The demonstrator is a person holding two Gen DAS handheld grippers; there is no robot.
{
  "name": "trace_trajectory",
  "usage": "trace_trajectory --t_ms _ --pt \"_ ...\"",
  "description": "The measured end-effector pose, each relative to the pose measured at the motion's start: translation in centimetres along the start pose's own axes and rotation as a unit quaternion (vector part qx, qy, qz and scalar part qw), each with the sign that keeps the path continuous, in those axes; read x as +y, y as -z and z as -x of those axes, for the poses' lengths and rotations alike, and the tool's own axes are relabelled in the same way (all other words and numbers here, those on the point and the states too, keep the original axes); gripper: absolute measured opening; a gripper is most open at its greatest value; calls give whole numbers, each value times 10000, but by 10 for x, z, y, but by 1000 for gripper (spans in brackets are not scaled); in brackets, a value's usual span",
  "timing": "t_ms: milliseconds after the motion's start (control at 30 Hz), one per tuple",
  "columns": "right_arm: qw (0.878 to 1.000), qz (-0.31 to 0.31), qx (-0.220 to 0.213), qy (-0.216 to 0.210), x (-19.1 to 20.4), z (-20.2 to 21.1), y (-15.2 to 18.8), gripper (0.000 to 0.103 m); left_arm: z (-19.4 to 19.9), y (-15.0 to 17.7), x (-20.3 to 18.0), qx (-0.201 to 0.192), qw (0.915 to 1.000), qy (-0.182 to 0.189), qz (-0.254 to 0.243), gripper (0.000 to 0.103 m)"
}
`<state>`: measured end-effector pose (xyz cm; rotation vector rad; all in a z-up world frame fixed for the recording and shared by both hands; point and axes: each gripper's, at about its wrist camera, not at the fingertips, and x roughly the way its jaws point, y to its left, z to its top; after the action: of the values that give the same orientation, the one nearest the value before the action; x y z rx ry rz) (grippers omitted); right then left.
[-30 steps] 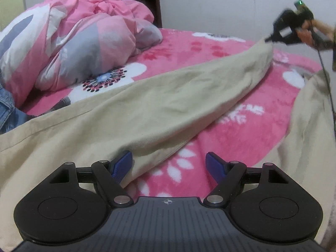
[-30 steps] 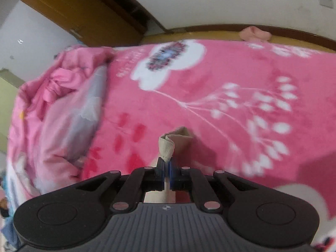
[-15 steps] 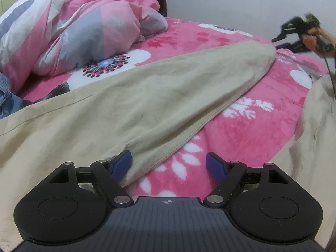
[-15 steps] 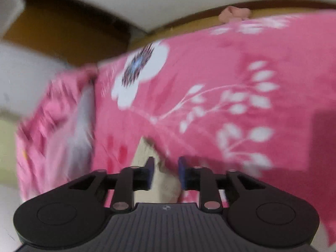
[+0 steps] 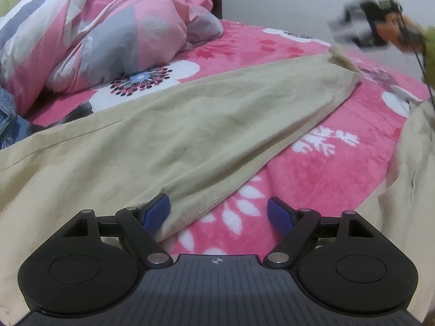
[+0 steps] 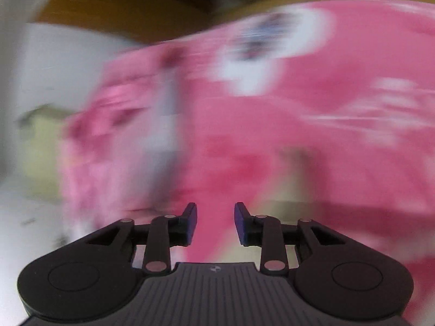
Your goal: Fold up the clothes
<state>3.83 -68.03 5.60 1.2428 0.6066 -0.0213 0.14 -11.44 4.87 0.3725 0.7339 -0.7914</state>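
Beige trousers (image 5: 190, 125) lie on the pink floral blanket (image 5: 312, 163), one leg stretched flat toward the far right and ending in a cuff (image 5: 341, 58). My left gripper (image 5: 217, 205) is open at the near edge of that leg, its left fingertip (image 5: 159, 206) over the cloth and nothing pinched. In the left wrist view my right gripper (image 5: 353, 27) hangs blurred above and beyond the cuff, held by a hand. The right wrist view is smeared by motion. There the right gripper (image 6: 215, 212) has its jaws opening with nothing between them.
A crumpled pink and grey duvet (image 5: 108, 32) fills the back left of the bed. Blue jeans (image 5: 11, 125) lie at the left edge. More beige cloth (image 5: 407, 176) rises at the right side. A white wall stands behind the bed.
The right gripper let go of the trouser cuff, opened, and swung away fast. The leg dropped flat onto the blanket. The left gripper barely moved.
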Motion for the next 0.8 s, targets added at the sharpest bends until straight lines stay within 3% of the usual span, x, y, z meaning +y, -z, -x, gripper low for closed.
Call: trace_trajectory --t_ms 67,167,200,333,433,567,667,733,800 --pt "9984 415 57 -376 27 -9 7 50 -1 0 1 6 10000 -4 38 80" --pt "9974 589 -144 -391 25 2 16 50 -2 0 1 8 10000 -6 81 81" --pt "9978 537 -306 -234 15 10 18 50 -2 0 2 4 10000 0 80 81" --pt "9902 471 -682 1126 -39 50 32 50 -2 1 2 -13 10000 12 81 81" --pt "9874 463 -580 1397 -67 64 49 49 -2 1 2 -28 10000 7 91 82" --pt "9763 999 -560 1834 -52 57 57 45 -3 1 1 -46 9999 0 103 82" --pt "9623 1466 -909 2101 -38 71 58 46 -3 2 1 -61 9999 -4 112 82" --pt "9531 1598 -912 2402 -39 68 55 47 -3 3 1 -82 9999 0 116 82" --pt "9504 1660 -642 2549 -47 57 56 47 -4 3 2 -100 9999 10 128 82"
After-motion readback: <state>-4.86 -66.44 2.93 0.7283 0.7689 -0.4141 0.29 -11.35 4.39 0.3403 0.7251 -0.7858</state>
